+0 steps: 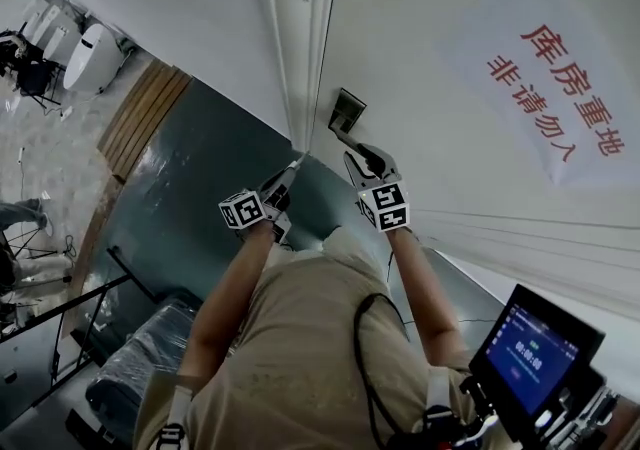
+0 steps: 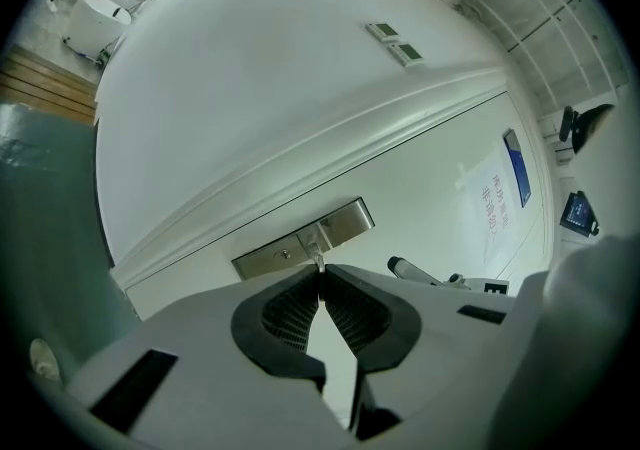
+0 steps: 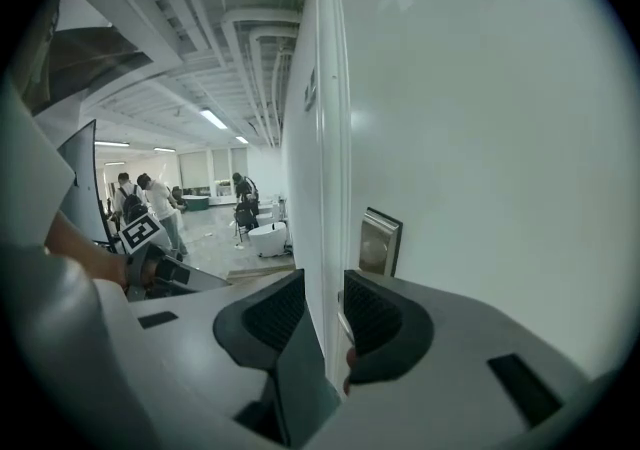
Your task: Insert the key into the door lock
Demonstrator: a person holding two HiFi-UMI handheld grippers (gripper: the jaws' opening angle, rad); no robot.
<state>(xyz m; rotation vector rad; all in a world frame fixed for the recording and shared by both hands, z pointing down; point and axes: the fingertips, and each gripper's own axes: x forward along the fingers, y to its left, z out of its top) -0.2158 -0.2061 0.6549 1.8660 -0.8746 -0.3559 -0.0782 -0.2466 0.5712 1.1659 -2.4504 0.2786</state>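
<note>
Left claw (image 2: pixel 320 276): closed on the key (image 2: pixel 319 261). Only its thin silver tip shows past my pads.
Key axis: it runs straight along my claw and points at the metal door lock (image 2: pixel 305 238).
Gap to close: the tip sits just short of the plate, near its middle, and I judge it is not yet in. The move ahead looks like a short push straight forward.
Right claw (image 3: pixel 325 303): its jaws stand apart astride the door's edge. I cannot tell whether the pale strip by one pad is a handle.
Nearer hand: both hover just under the lock, the right a shade closer, but the left carries the key.
Left gripper view: it alone shows the key tip against the plate's face. I cannot pick out the keyhole.
Head view: shows both claws below the lock, not the key.
Farther: a sign (image 1: pixel 560 98) with red print on the door (image 1: pixel 420 28).
</note>
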